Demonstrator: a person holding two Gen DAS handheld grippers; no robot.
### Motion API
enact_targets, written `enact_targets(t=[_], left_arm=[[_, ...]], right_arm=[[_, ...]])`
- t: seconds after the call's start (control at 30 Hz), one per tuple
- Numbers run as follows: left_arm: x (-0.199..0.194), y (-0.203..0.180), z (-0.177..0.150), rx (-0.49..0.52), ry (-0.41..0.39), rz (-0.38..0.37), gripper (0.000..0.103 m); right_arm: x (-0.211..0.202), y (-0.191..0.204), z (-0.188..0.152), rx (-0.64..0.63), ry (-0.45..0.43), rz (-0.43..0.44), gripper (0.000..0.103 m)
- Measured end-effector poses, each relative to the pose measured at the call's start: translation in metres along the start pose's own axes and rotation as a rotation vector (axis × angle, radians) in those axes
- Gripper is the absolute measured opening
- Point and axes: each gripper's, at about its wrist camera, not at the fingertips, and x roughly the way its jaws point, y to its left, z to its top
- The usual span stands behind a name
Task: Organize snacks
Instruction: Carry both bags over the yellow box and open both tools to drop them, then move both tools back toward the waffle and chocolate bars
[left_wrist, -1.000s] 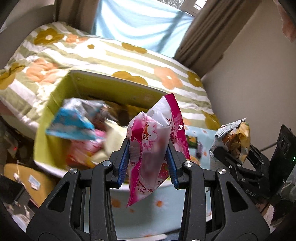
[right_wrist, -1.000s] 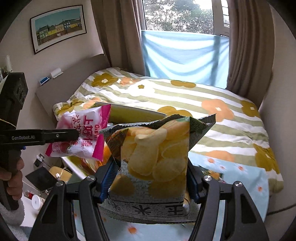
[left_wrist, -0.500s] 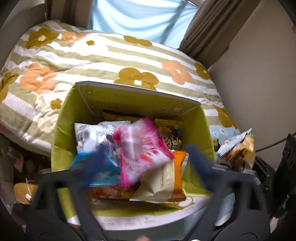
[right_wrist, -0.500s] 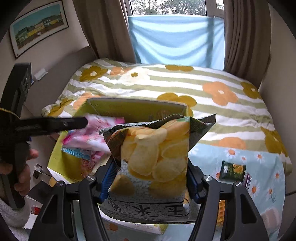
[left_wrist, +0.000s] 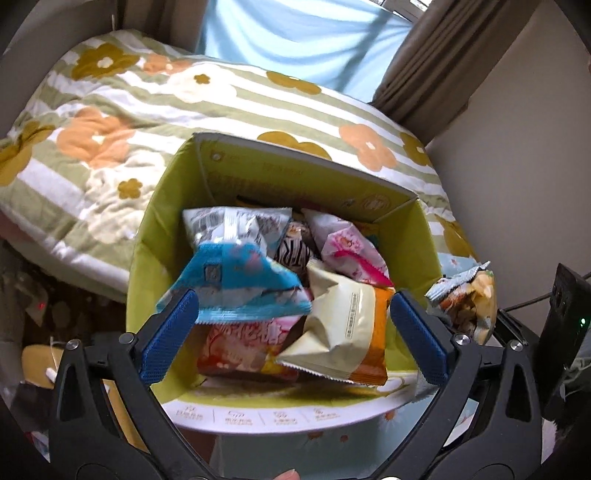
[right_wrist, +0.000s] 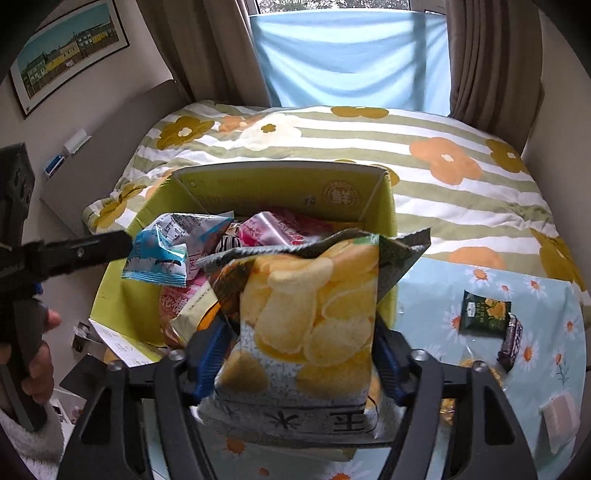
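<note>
A green cardboard box (left_wrist: 155, 221) holds several snack packets, among them a pink-and-white packet (left_wrist: 347, 251) lying near its back right. My left gripper (left_wrist: 291, 338) is open and empty just above the box's near side. My right gripper (right_wrist: 301, 354) is shut on a yellow potato chip bag (right_wrist: 310, 317) and holds it upright above the box's (right_wrist: 273, 184) front right corner. The chip bag also shows in the left wrist view (left_wrist: 467, 299), right of the box. The left gripper's finger (right_wrist: 77, 251) shows at the box's left side.
The box sits at the edge of a bed with a striped floral quilt (right_wrist: 424, 147). A light blue floral cloth (right_wrist: 535, 295) to the right carries a dark green packet (right_wrist: 484, 312), a dark wrapped bar (right_wrist: 511, 343) and a pale packet (right_wrist: 559, 417). Clutter lies on the floor at left (left_wrist: 33, 295).
My left gripper opened and let go of the pink packet, which dropped into the box. My right gripper moved closer over the box with the chip bag.
</note>
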Motion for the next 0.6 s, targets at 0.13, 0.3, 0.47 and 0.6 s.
enact_targets(t=[0.13, 0.3, 0.47, 0.6], left_arm=[[-0.004, 0.001, -0.008, -0.002, -0.005, 0.009, 0.103], [-0.004, 0.001, -0.017, -0.001, 0.004, 0.018, 0.103], [-0.006, -0.002, -0.021, 0.011, 0.007, 0.016, 0.103], [-0.010, -0.010, -0.022, 0.034, 0.002, 0.013, 0.103]], right_arm=[[-0.002, 0.007, -0.006, -0.040, -0.052, -0.029, 0.101], [-0.005, 0.011, -0.017, -0.069, -0.077, -0.016, 0.101], [-0.013, 0.016, -0.018, -0.091, -0.112, -0.013, 0.101], [-0.023, 0.017, -0.019, -0.104, -0.131, -0.026, 0.101]])
